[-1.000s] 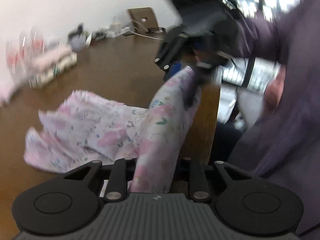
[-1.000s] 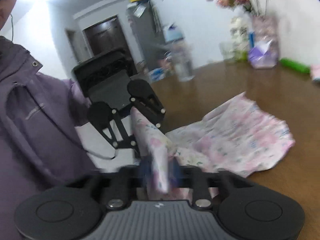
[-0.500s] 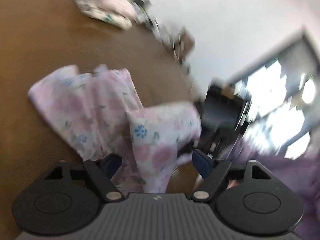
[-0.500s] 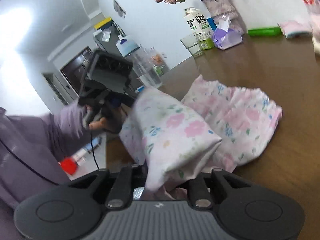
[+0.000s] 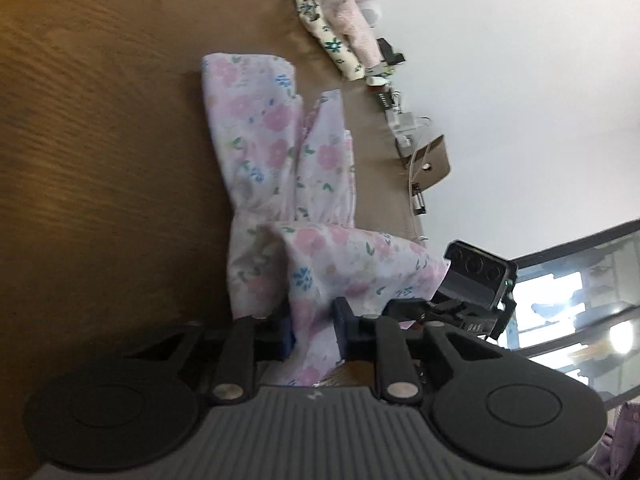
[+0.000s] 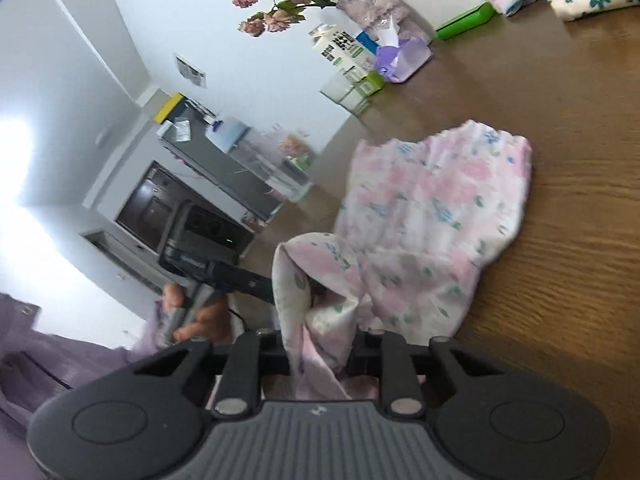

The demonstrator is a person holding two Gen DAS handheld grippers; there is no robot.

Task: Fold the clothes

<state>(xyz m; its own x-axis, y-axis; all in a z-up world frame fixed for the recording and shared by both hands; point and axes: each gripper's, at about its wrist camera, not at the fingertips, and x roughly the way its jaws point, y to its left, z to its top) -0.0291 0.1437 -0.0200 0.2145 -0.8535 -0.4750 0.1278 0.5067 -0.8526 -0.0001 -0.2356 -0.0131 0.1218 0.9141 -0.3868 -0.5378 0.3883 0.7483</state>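
Two grippers share one floral garment (image 5: 276,152), and we read the fold as begun but far from finished. Starting at the left, our left gripper (image 5: 314,330) has its blue pads pressed onto a bunched edge of the cloth, which runs up between them and drapes away over the wooden table (image 5: 100,140). From there the garment lies in two long lobes stretching toward the far side of the table, its near end lifted and humped where we hold it. Further right, our right gripper (image 6: 320,344) pinches the neighbouring part of the same raised edge, the fabric standing up in a loose peak between its fingers. The hand (image 6: 196,316) on the left tool shows in the right wrist view, close beside that peak. At the far edge of the table sit folded clothes (image 5: 340,28), which we take as pieces already done. On this garment the lifted edge is not yet laid over the flat part and the creases are unsmoothed, so we judge most of the folding remains.
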